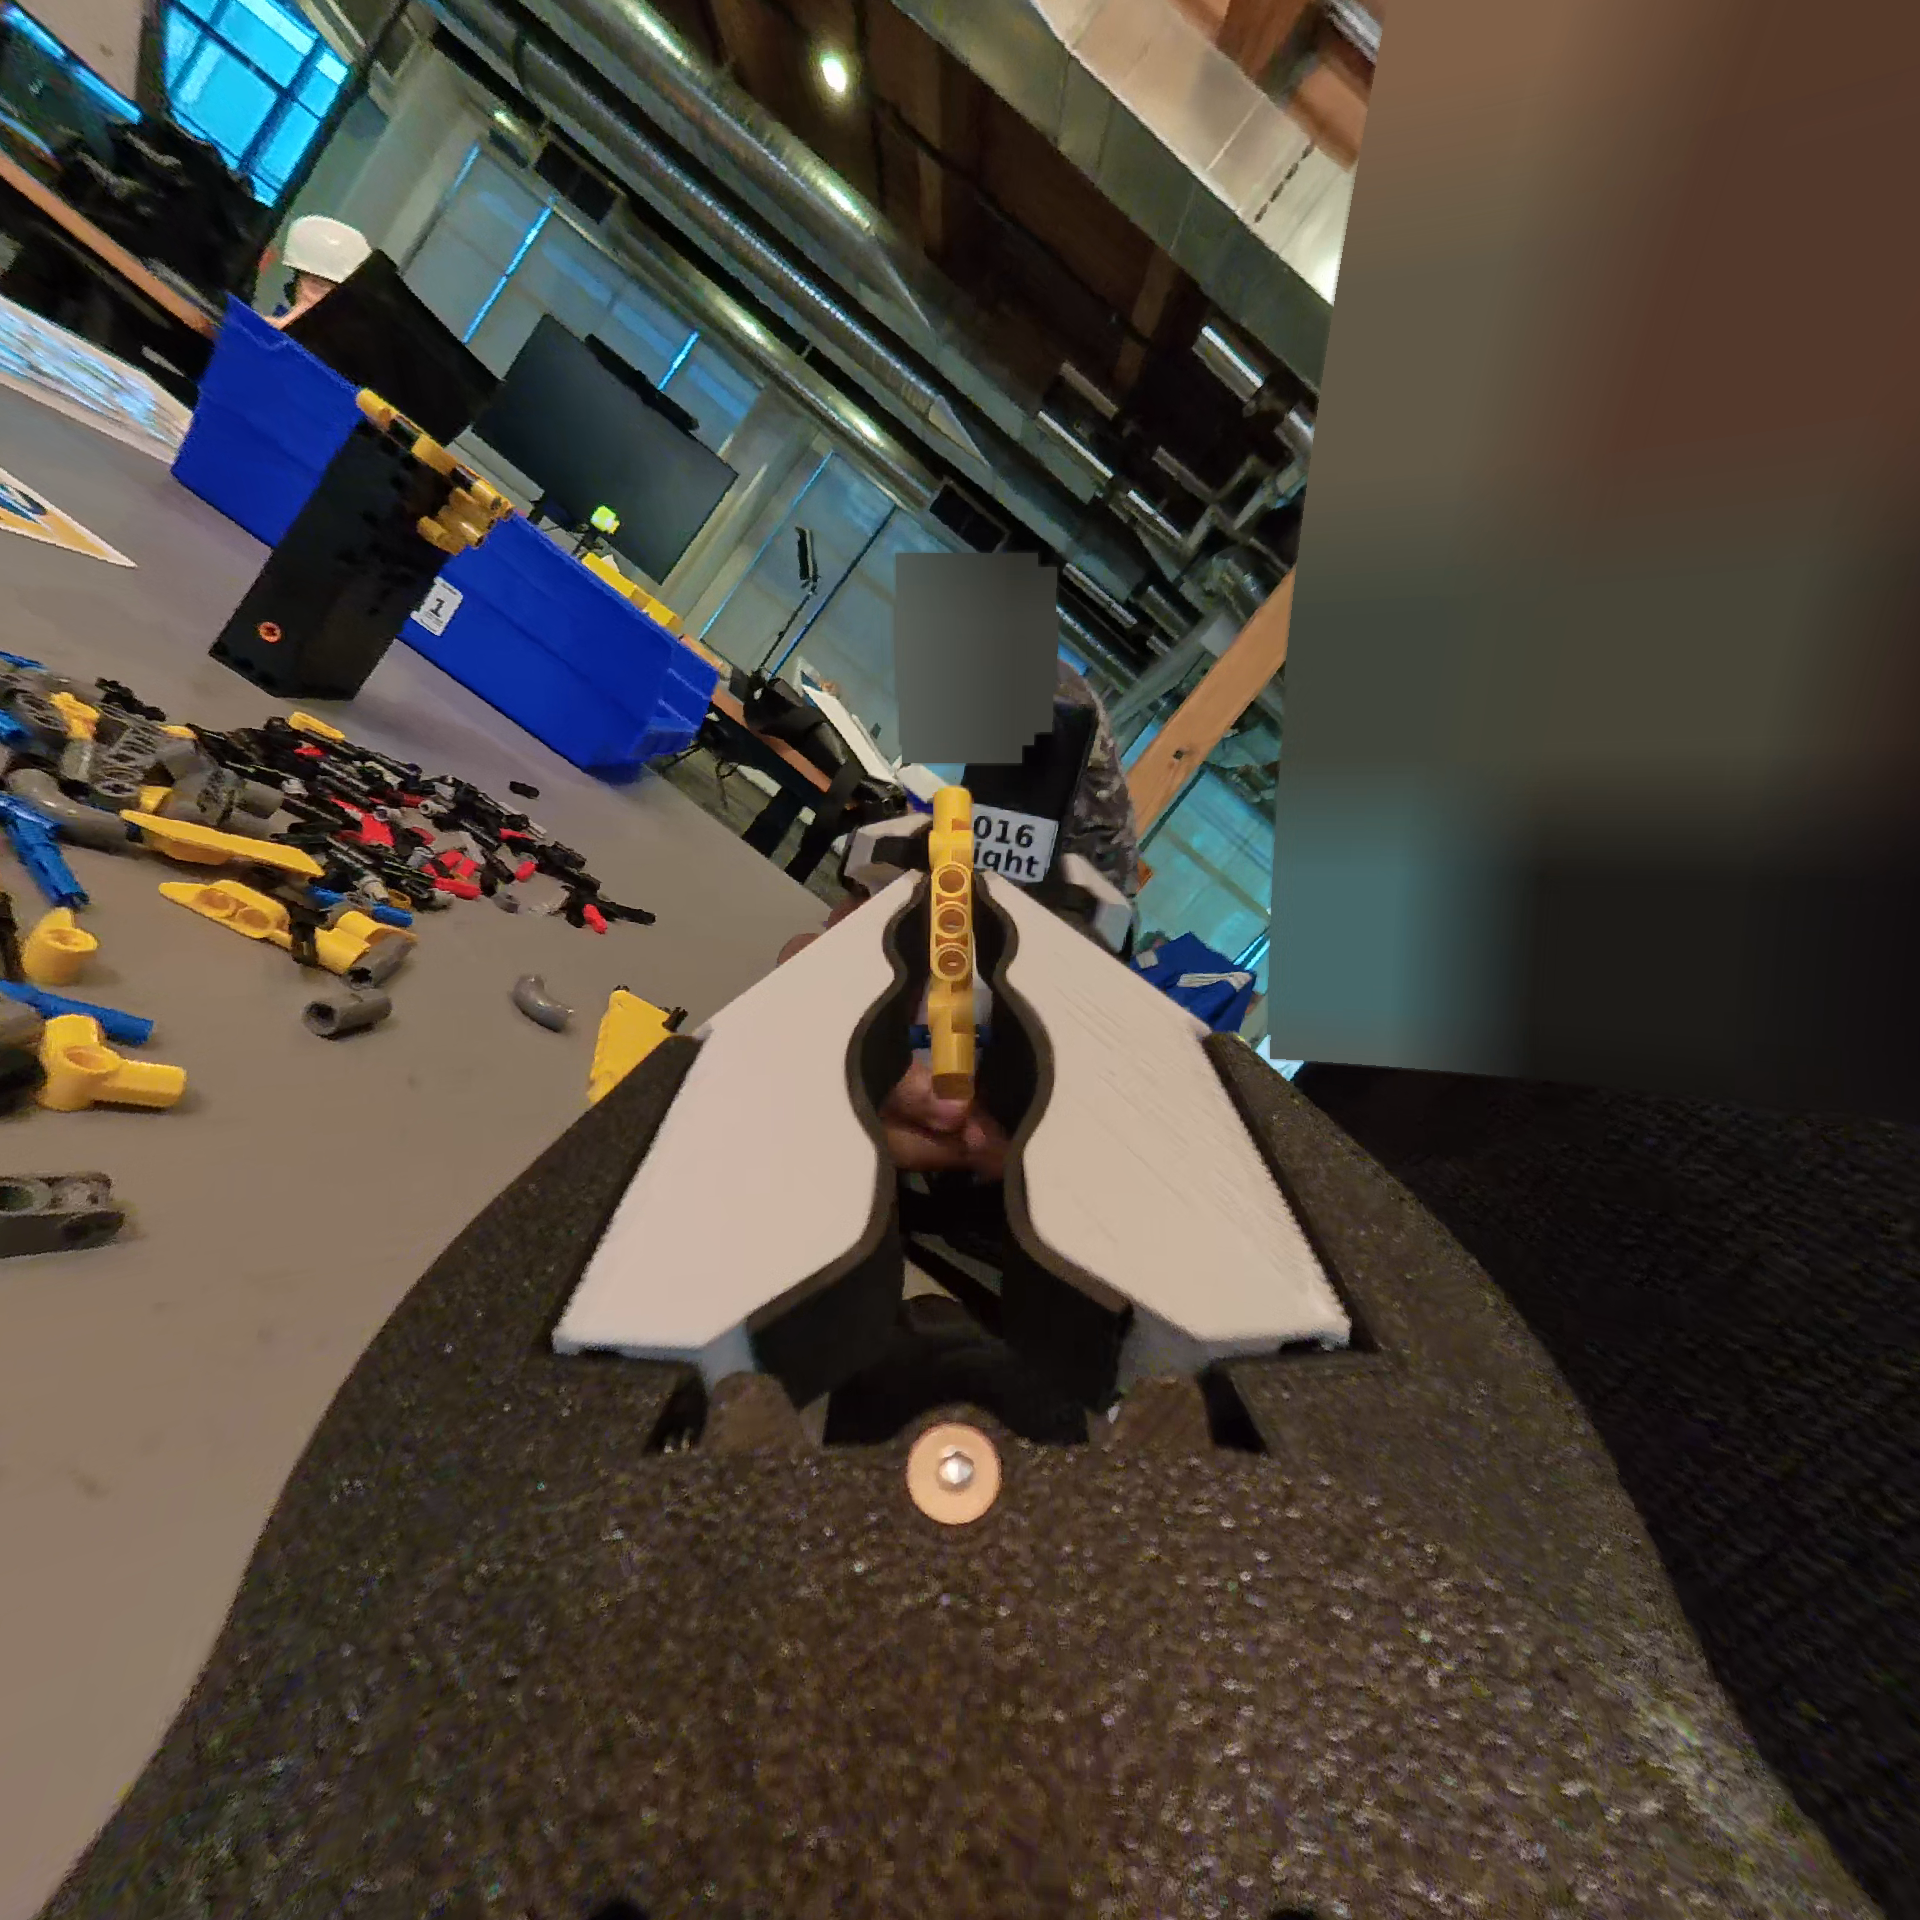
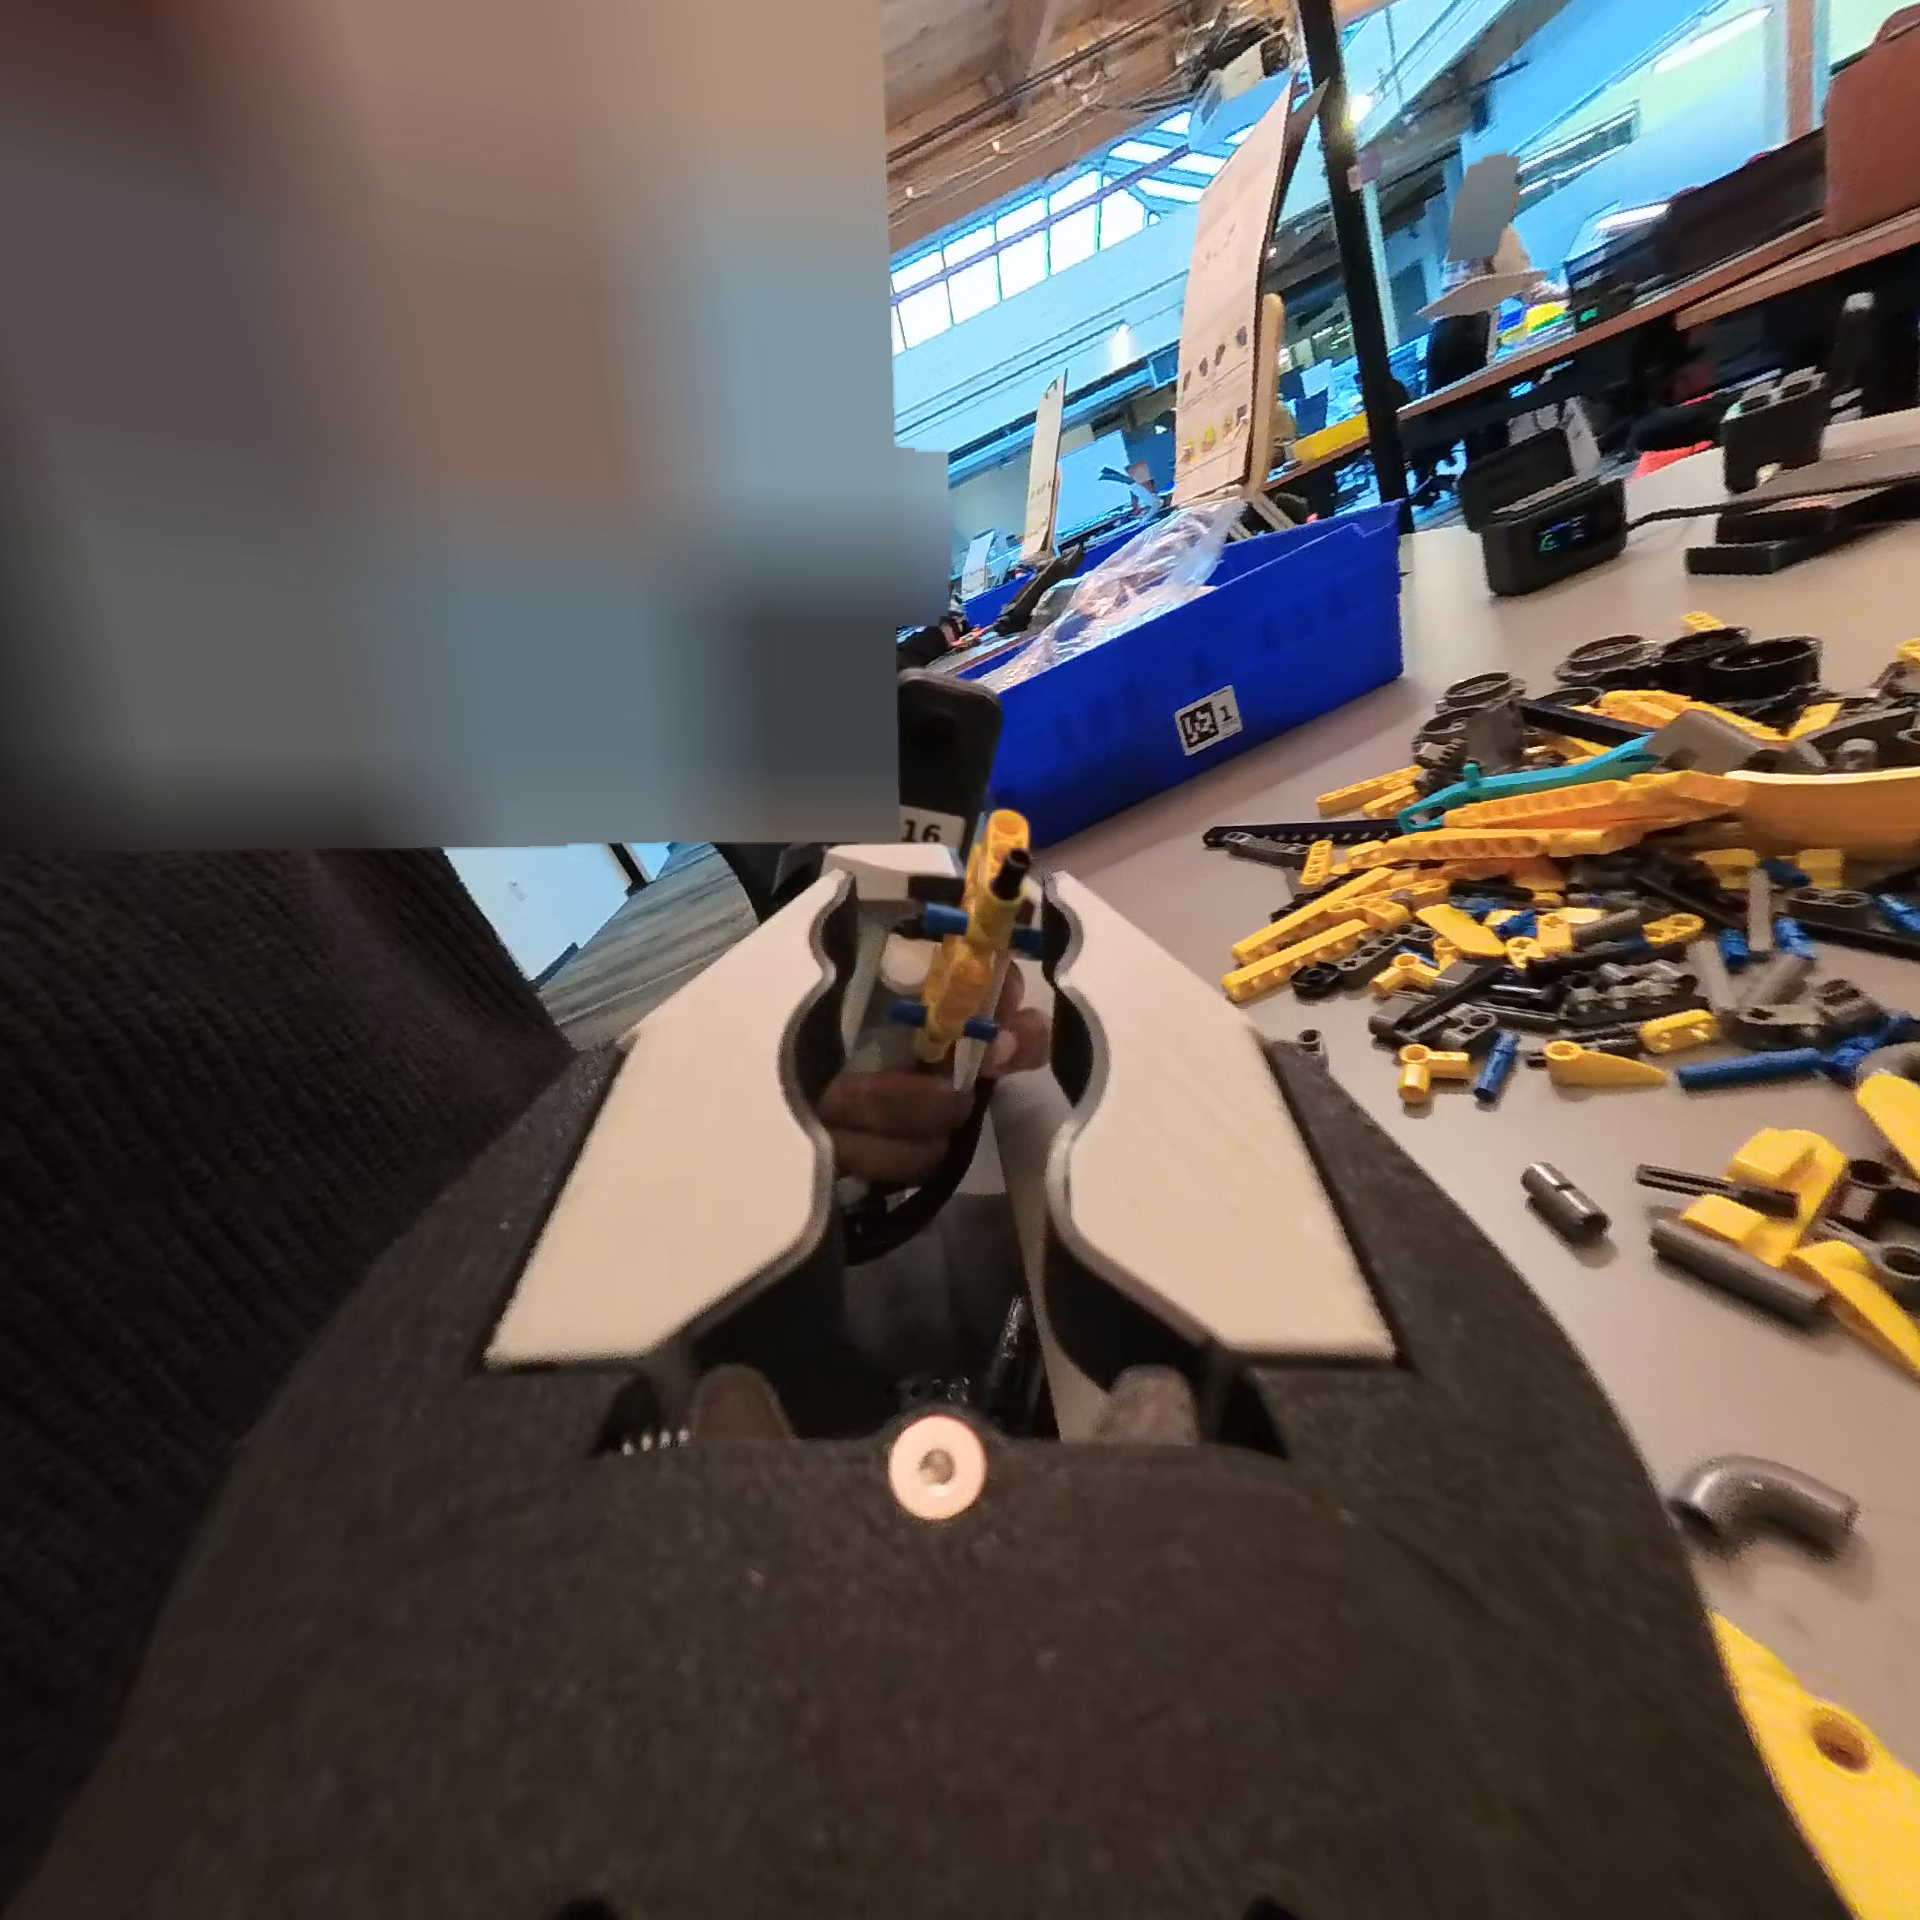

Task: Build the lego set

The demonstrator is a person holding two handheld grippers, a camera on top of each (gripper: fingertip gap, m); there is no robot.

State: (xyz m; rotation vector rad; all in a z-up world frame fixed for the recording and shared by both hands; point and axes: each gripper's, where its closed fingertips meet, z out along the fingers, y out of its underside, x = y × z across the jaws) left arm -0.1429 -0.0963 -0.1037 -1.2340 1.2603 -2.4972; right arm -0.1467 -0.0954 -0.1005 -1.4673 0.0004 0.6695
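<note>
the left gripper (image 1: 951, 935), white-fingered, is clenched on a yellow plastic beam with round holes (image 1: 950, 940), held upright above the grey table's (image 1: 312, 1195) edge. the right gripper (image 2: 1003, 935) stands spread around the same beam and its blue pins (image 2: 940, 916), apparently not gripping. beyond lie a loose pile of yellow, black and blue building pieces (image 2: 1579, 935) and a blue plastic bin (image 2: 1195, 665).

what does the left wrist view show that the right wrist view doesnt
Only the left wrist view: a tall black brick block with yellow pieces on top, and a dark flat screen.

Only the right wrist view: a clear plastic bag in the blue bin, a small black box with a lit display, black toy tyres.

Both: the yellow holed beam, a blue plastic bin, loose pieces on the grey table.
</note>
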